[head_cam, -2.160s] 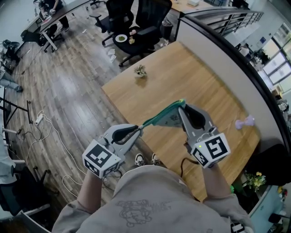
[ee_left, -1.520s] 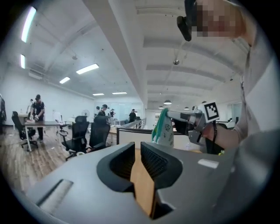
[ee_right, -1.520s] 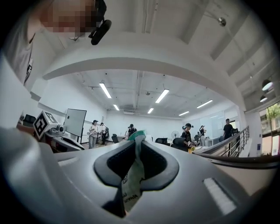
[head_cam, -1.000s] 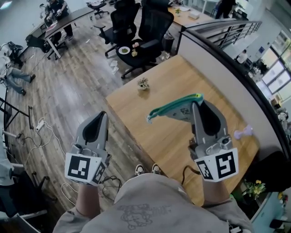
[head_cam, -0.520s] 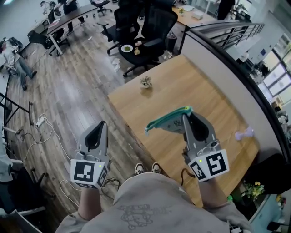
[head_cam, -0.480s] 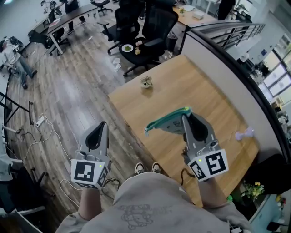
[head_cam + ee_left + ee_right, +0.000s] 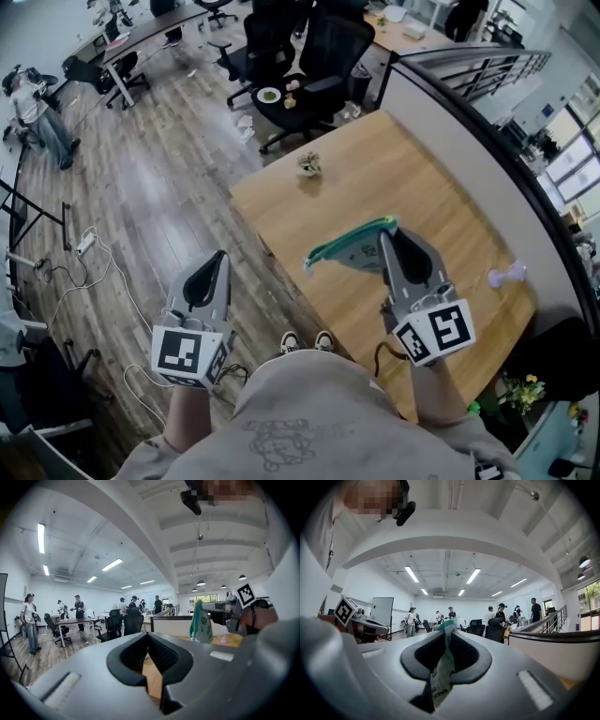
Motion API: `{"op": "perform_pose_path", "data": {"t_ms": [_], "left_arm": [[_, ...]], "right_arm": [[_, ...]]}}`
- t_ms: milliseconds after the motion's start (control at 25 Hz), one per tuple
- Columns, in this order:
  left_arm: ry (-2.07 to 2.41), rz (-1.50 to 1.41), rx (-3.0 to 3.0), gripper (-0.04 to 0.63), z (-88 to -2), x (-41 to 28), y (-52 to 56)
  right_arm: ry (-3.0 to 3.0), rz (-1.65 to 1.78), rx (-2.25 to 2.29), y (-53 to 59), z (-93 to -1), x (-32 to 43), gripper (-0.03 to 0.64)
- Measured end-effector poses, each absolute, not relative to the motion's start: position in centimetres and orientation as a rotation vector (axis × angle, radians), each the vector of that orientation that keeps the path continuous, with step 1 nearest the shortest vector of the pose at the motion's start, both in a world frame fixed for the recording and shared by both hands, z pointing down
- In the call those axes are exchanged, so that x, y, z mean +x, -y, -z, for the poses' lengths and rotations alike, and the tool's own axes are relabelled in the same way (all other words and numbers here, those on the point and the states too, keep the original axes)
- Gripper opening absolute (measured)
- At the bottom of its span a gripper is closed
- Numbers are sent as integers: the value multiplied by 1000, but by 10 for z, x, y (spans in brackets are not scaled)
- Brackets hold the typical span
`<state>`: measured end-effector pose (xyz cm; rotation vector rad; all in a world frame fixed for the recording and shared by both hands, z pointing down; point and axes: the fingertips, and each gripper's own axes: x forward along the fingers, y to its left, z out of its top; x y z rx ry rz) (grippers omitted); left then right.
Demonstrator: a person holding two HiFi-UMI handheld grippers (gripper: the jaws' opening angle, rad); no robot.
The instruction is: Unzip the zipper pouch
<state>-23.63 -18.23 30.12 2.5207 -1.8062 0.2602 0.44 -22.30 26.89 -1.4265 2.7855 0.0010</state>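
Observation:
The zipper pouch (image 7: 352, 251) is pale with a green zipper edge and hangs in the air above the wooden table (image 7: 422, 178). My right gripper (image 7: 386, 236) is shut on its right end, and the rest of the pouch sticks out to the left with nothing holding it. In the right gripper view the pouch (image 7: 442, 667) is pinched between the pads and droops downward. My left gripper (image 7: 217, 259) is shut and empty, over the floor left of the table and well away from the pouch. In the left gripper view the pouch (image 7: 202, 626) dangles from the right gripper (image 7: 220, 613).
A small plant-like ornament (image 7: 308, 165) sits near the table's far-left corner, and a lilac object (image 7: 506, 275) at its right edge. A curved partition (image 7: 487, 141) borders the table. Office chairs (image 7: 309, 56) stand beyond it, cables (image 7: 84, 246) lie on the floor, and people stand at distant desks.
The left gripper was at the pouch's left end and has let it go, swinging left and back off the table. The right gripper keeps the pouch, nearly still over the last second.

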Motion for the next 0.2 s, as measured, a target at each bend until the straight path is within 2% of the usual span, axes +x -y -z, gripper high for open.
{"op": "perform_pose_path", "data": {"t_ms": [200], "left_arm": [[1799,-254,2540,-2,-302,-238,176]], "right_arm": [[-2784,-17,-1416,216,-270,-1,49]]}}
